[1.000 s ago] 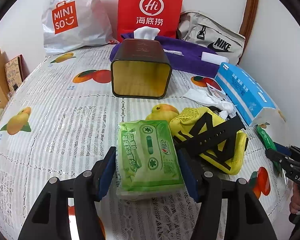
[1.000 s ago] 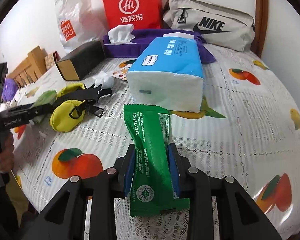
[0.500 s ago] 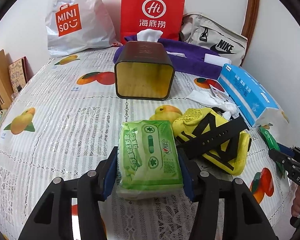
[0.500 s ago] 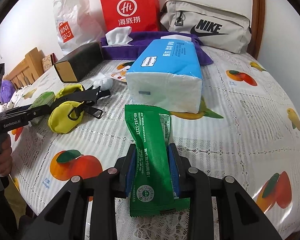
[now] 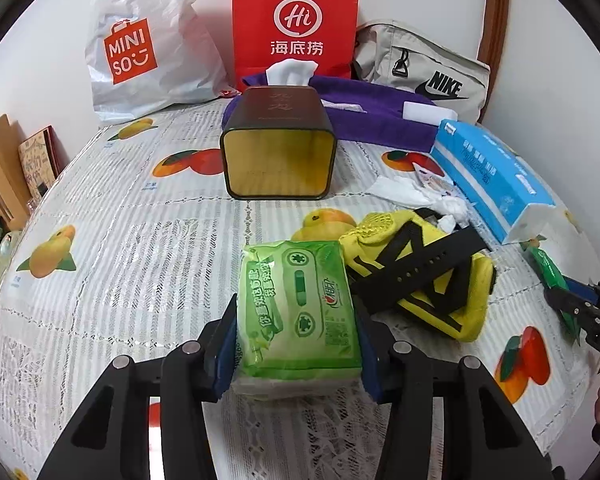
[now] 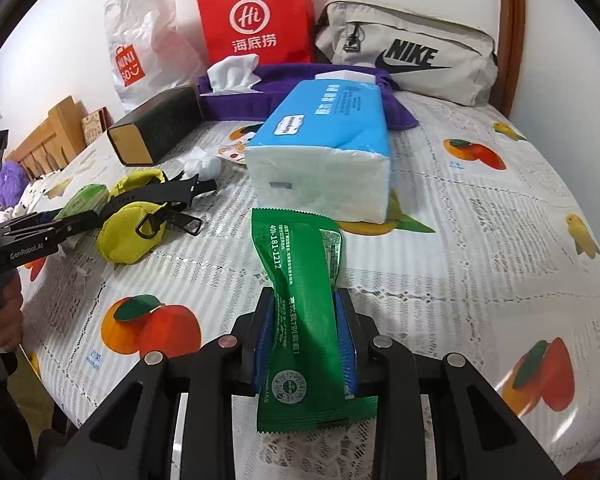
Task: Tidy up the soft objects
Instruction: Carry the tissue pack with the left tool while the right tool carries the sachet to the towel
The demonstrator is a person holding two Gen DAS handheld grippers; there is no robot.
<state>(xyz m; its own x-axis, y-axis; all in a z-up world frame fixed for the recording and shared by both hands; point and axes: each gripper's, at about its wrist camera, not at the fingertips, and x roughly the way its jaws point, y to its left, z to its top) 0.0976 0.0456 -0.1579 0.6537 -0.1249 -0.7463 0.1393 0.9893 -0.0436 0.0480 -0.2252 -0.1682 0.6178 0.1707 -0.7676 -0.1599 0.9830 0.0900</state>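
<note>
A light green tissue pack [image 5: 296, 276] lies on the fruit-print tablecloth [image 5: 120, 248]. My left gripper [image 5: 296, 305] holds it by its two long sides, the blue pads pressing in while the jaws are still closing. A dark green sachet [image 6: 300, 248] lies lengthwise in my right gripper [image 6: 305, 294], whose jaws are closing tighter on it. A yellow pouch with black straps [image 5: 420, 272] rests just right of the light green pack. The right wrist view shows that pouch [image 6: 128, 232] on its left, with the left gripper [image 6: 40, 228] beside it.
A dark tin [image 5: 278, 160] lies on its side, its open gold mouth facing me. A blue tissue brick [image 6: 328, 136] sits just past the sachet. Crumpled tissue [image 5: 412, 194], a purple cloth [image 5: 364, 116], shopping bags [image 5: 296, 28] and a Nike bag [image 6: 408, 52] line the back wall.
The left jaws have narrowed from a loose straddle until the pads touch the light green pack. The right gripper and its sachet have kept still.
</note>
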